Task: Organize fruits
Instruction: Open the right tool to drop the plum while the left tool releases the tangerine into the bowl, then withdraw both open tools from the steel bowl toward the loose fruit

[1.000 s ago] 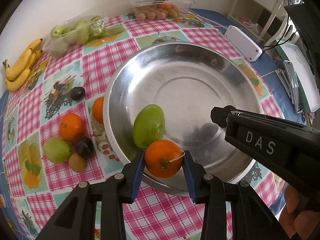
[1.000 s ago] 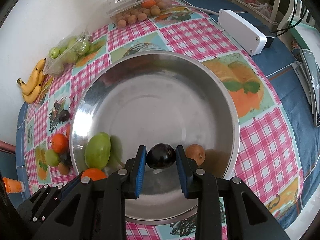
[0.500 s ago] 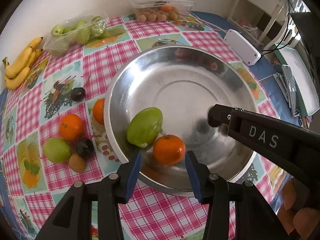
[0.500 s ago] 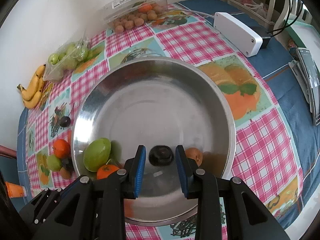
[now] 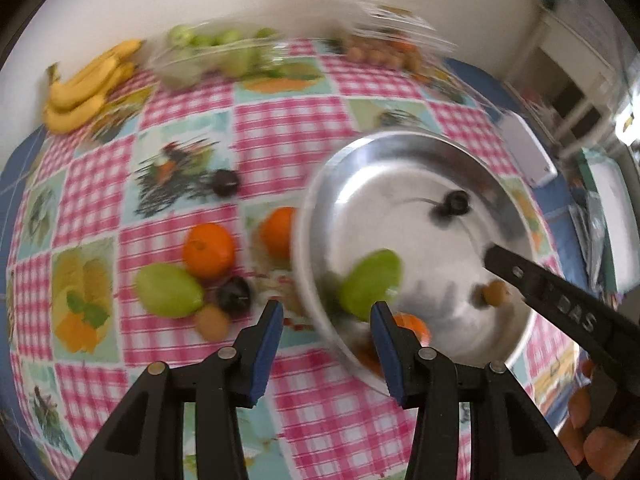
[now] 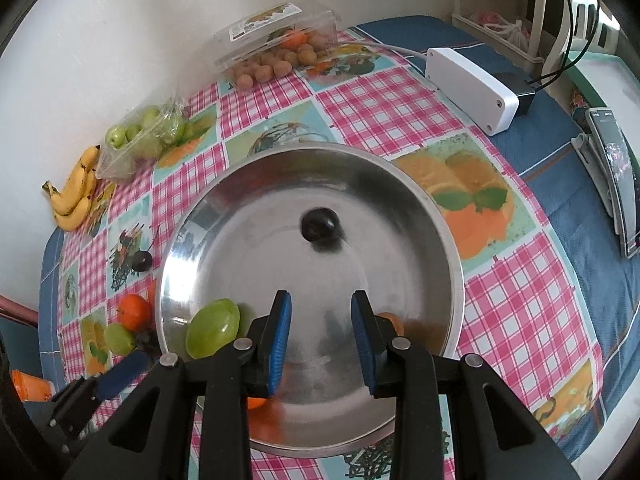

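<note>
- Here, left wrist view, blurred: left claw (image 5: 326,338) gapes wide and holds nothing, hovering over the near-left rim of the steel bowl (image 5: 316,208).
- Inside the bowl: green mango (image 5: 370,284) against the near-left wall, an orange (image 5: 414,326) just nearer than it and partly behind the claw's right finger, a small brown fruit (image 5: 494,292) toward the near-right, a dark plum (image 5: 456,202) close to the bowl's middle.
- Left of the bowl on the checked surface (image 5: 280,132): one orange (image 5: 278,232) touching the rim, a second orange (image 5: 208,250) further left, a second green mango (image 5: 168,290), a dark plum (image 5: 234,294) and a brown fruit (image 5: 212,322) clustered together; a lone plum (image 5: 226,183) sits further back.
- Far from the bowl, along the wall: bananas (image 5: 86,88), a bag of green fruit (image 5: 216,56), a clear punnet (image 5: 388,46).
- Right claw enters from the right over the bowl; its tips are not readable here.
- Right wrist view, sharp: right claw (image 6: 322,342) spread wide, empty, above the bowl's (image 6: 448,240) near floor.
- Dark plum (image 6: 320,224) lies free just beyond the bowl's centre, well apart from the claw.
- Green mango (image 6: 214,328) rests at the near-left wall; the brown fruit (image 6: 394,320) peeks out beside the right finger; a sliver of orange (image 6: 256,402) shows under the left finger.
- Behind the bowl to the right: a white box (image 6: 468,88) on the surface.
</note>
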